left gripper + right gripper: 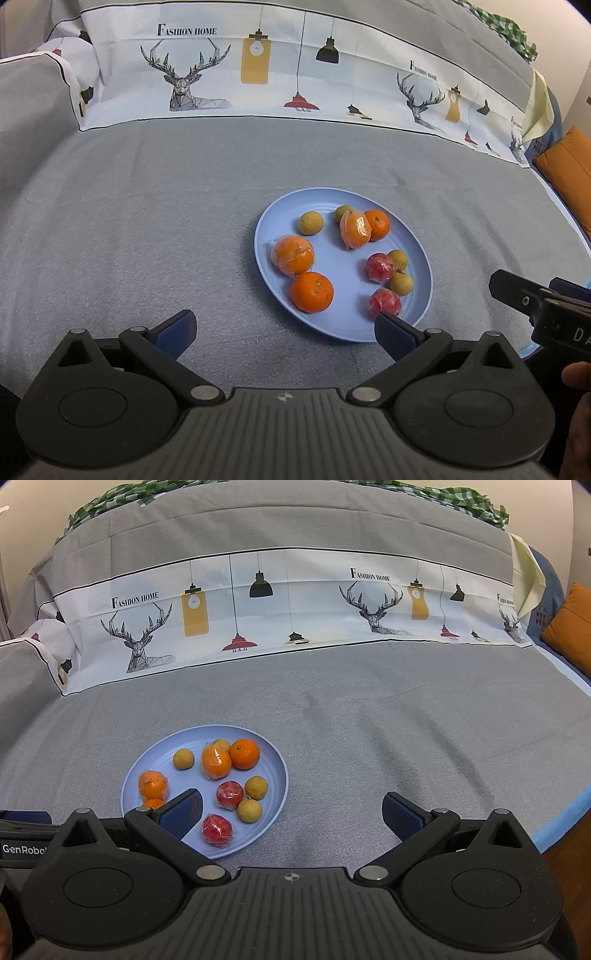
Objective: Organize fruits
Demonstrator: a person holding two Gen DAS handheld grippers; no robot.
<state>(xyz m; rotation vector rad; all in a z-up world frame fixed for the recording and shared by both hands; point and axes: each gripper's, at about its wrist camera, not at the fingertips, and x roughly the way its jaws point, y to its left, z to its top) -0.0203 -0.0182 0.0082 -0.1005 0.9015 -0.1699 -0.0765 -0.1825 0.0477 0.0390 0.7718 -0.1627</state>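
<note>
A light blue plate (pixel 332 328) (pixel 280 775) sits on the grey cloth and holds several fruits: bare oranges (pixel 312 291) (pixel 243 753), oranges wrapped in plastic (pixel 293 254) (pixel 216 762), red fruits in plastic (pixel 384 301) (pixel 218 830) and small yellow-brown longans (pixel 310 222) (pixel 250 810). My left gripper (pixel 284 332) is open and empty, just in front of the plate's near rim. My right gripper (pixel 293 814) is open and empty, its left finger (pixel 181 812) over the plate's near edge. The right gripper also shows at the right edge of the left wrist view (pixel 546 310).
The grey cloth (pixel 388 720) covers the surface, with a printed deer-and-lamp band (pixel 258 602) across the back. An orange cushion (pixel 569 627) lies at the far right. A light blue edge (pixel 565 819) borders the cloth at the right.
</note>
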